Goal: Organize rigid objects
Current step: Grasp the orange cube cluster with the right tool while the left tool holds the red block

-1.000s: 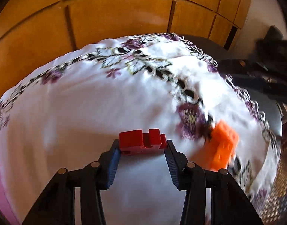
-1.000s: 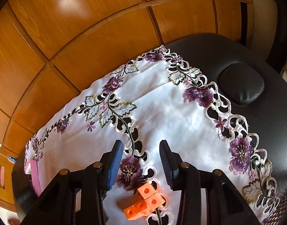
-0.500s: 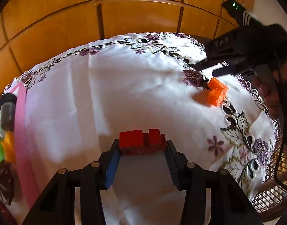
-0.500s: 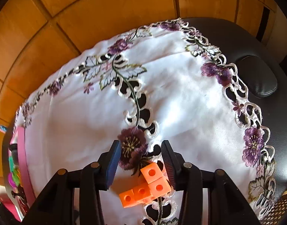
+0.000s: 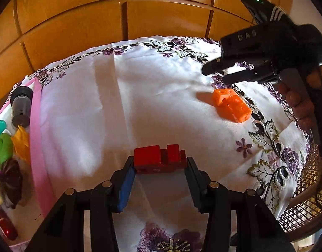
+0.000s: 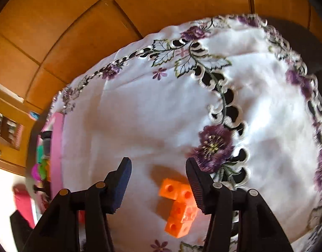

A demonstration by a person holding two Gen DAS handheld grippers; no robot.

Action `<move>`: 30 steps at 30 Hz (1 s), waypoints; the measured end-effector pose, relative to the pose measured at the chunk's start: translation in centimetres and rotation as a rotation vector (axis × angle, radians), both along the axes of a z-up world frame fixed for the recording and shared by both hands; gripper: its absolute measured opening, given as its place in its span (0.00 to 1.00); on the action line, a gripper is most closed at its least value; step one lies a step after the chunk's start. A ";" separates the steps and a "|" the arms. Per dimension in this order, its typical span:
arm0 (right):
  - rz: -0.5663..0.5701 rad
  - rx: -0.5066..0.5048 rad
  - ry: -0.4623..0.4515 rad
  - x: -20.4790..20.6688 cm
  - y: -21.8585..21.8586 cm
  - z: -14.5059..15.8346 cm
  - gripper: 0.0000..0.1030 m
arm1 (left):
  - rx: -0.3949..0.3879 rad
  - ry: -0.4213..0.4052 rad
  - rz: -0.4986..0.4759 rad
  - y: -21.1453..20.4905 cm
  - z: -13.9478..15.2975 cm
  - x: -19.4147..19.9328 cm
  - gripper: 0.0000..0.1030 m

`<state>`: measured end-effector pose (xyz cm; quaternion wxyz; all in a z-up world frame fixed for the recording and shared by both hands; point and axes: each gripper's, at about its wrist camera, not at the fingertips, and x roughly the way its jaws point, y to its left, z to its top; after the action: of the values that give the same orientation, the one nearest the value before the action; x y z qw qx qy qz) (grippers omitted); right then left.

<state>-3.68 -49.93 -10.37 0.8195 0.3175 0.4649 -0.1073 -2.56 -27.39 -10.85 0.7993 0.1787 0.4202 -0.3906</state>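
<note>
My left gripper (image 5: pixel 159 166) is shut on a red block piece (image 5: pixel 158 158) and holds it above the white embroidered tablecloth (image 5: pixel 139 105). An orange piece of joined cubes (image 5: pixel 231 105) lies on the cloth at the right. In the right wrist view the same orange piece (image 6: pixel 178 205) lies below and between my open right fingers, close to the right one. My right gripper (image 6: pixel 158 168) is open and empty. It also shows in the left wrist view (image 5: pixel 215 71), hovering just behind the orange piece.
A pink tray (image 5: pixel 37 147) at the left edge holds a dark cylinder (image 5: pixel 21 107) and several colourful items. It shows in the right wrist view too (image 6: pixel 56 147). Wooden panels (image 5: pixel 118 27) stand behind the table. A cane chair (image 5: pixel 304 205) is at the right.
My left gripper has swung left with the red piece, bringing the pink tray further into view. My right gripper has moved over the orange piece, which now lies between its fingers.
</note>
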 end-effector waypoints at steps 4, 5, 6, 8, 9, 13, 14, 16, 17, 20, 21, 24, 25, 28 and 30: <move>-0.075 -0.042 0.068 -0.7 -1.3 -0.6 0.53 | 0.004 -0.006 -0.001 0.1 0.0 -0.1 0.46; -0.080 -0.036 0.066 -0.9 -1.5 -0.6 0.53 | 0.004 -0.006 -0.001 0.1 0.0 0.0 0.46; -0.079 -0.032 0.061 -0.9 -1.6 -0.4 0.53 | 0.004 -0.006 -0.001 0.1 0.0 -0.1 0.46; -0.061 -0.036 0.051 -0.8 -1.3 -0.2 0.53 | 0.007 -0.008 -0.002 0.0 -0.1 -0.1 0.46; -0.048 -0.042 0.054 -0.7 -1.2 -0.1 0.53 | 0.008 -0.008 -0.002 0.1 -0.1 -0.1 0.46; 0.025 -0.067 0.085 0.4 0.1 -0.4 0.53 | 0.008 -0.009 -0.002 0.1 -0.1 -0.1 0.46; 0.039 -0.080 0.096 0.5 0.4 -0.5 0.53 | 0.009 -0.009 -0.002 0.1 -0.1 -0.1 0.46; 0.055 -0.106 0.117 0.6 0.8 -0.6 0.53 | 0.009 -0.009 -0.003 0.1 -0.1 -0.1 0.46; 0.057 -0.107 0.120 0.5 0.8 -0.7 0.53 | 0.009 -0.009 -0.003 0.1 -0.1 -0.1 0.46; 0.068 -0.100 0.132 0.6 1.0 -0.9 0.53 | 0.009 -0.010 -0.003 0.1 -0.1 -0.1 0.46; 0.074 -0.104 0.137 0.6 1.2 -1.0 0.53 | 0.009 -0.010 -0.003 0.1 -0.1 -0.1 0.46; 0.116 -0.167 0.165 1.1 2.3 -1.1 0.50 | 0.008 -0.010 -0.003 0.1 -0.2 -0.1 0.47; 0.126 -0.194 0.175 1.3 2.7 -1.2 0.39 | 0.008 -0.010 -0.003 0.1 -0.2 -0.1 0.47; 0.159 -0.251 0.189 1.8 3.6 -1.3 0.38 | 0.006 -0.009 -0.002 0.2 -0.2 0.0 0.47; 0.170 -0.267 0.191 2.1 3.9 -1.5 0.38 | 0.005 -0.010 0.000 0.2 -0.2 0.0 0.47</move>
<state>-1.61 -46.02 -11.84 0.8124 0.1540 0.5476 -0.1282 -2.56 -27.22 -11.04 0.8008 0.1829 0.4173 -0.3887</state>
